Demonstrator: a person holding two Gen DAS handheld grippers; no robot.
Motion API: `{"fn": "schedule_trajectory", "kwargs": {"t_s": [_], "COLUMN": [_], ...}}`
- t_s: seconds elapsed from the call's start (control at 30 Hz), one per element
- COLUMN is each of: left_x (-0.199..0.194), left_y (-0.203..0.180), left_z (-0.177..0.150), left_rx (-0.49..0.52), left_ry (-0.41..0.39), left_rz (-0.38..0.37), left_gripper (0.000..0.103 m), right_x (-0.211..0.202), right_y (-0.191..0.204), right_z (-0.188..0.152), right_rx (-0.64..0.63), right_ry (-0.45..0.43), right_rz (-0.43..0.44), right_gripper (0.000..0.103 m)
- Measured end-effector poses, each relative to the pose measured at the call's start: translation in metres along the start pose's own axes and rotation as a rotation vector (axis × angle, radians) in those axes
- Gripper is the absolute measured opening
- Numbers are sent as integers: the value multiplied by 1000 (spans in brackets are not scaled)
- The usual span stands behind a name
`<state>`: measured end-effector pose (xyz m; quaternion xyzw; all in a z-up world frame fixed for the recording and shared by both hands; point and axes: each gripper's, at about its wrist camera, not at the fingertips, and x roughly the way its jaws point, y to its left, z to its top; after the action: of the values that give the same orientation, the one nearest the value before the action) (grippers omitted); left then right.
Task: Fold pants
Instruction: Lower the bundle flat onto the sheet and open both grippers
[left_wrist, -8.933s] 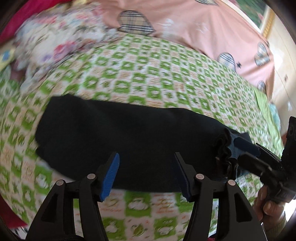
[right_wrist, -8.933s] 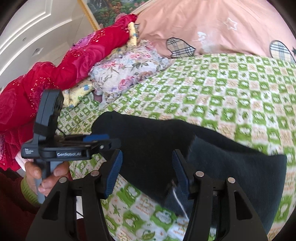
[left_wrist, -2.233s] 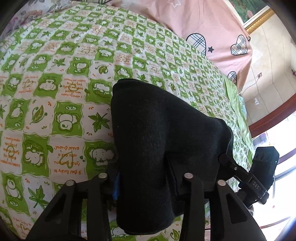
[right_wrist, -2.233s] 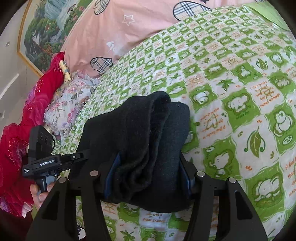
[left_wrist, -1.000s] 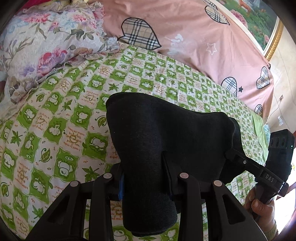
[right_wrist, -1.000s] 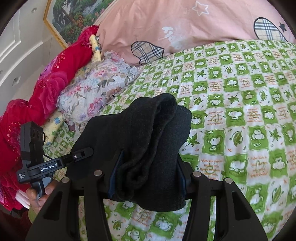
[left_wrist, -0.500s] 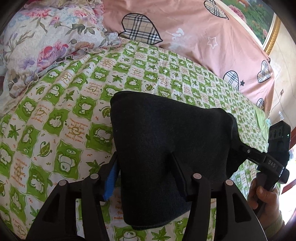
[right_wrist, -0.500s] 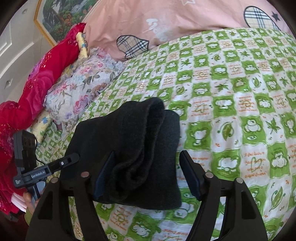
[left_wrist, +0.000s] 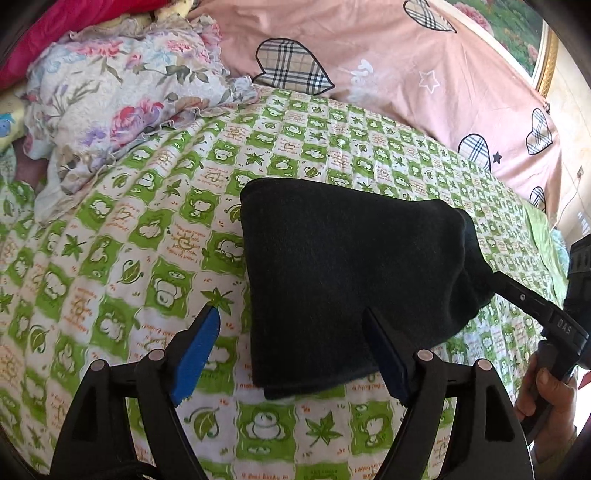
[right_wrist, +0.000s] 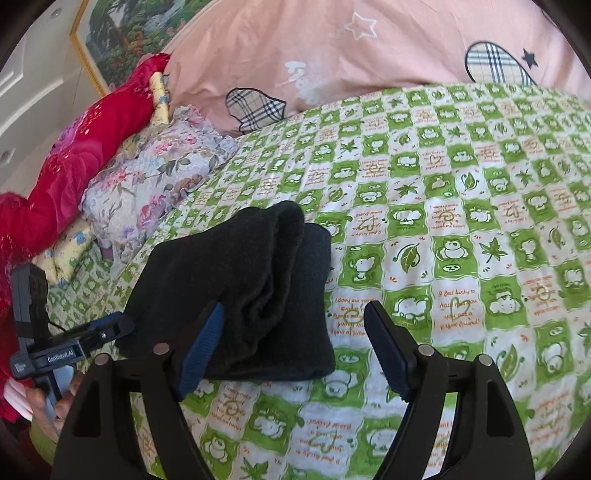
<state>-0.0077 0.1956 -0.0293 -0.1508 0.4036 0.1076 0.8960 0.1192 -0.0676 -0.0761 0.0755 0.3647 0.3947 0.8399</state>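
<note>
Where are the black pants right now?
In both wrist views the folded black pants lie on the green checkered bedspread, just ahead of both grippers, with the floral pillow beyond.

The green checked bed is carrying folded black pants. A floral pillow and pink quilt are lying farther back.

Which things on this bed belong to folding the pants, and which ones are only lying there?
Part of the job:
- folded black fleece pants
- left gripper, jaws opening, pants edge between them, pads clear of it
- right gripper, jaws opening, no grip

Only lying there:
- green-and-white checked bedsheet
- floral ruffled pillow
- pink quilt with plaid hearts
- red blanket
</note>
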Motion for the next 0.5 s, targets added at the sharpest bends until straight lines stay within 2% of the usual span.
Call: {"fn": "schedule_trajectory", "kwargs": {"t_s": [0.13,0.5], "left_x": [-10,-24], "left_y": [-9,-22], "left_z": [-7,-22], "left_rx": [34,72], "left_ry": [-15,-25], "left_rz": [27,56], "left_gripper": [81,83], "right_x": [-11,-24], "right_y": [13,41], "right_z": [-7,-23], "right_rx": [-60,-169], "right_ry": [-17,-35], "right_rz": [-3,20], "right_gripper": [89,97]}}
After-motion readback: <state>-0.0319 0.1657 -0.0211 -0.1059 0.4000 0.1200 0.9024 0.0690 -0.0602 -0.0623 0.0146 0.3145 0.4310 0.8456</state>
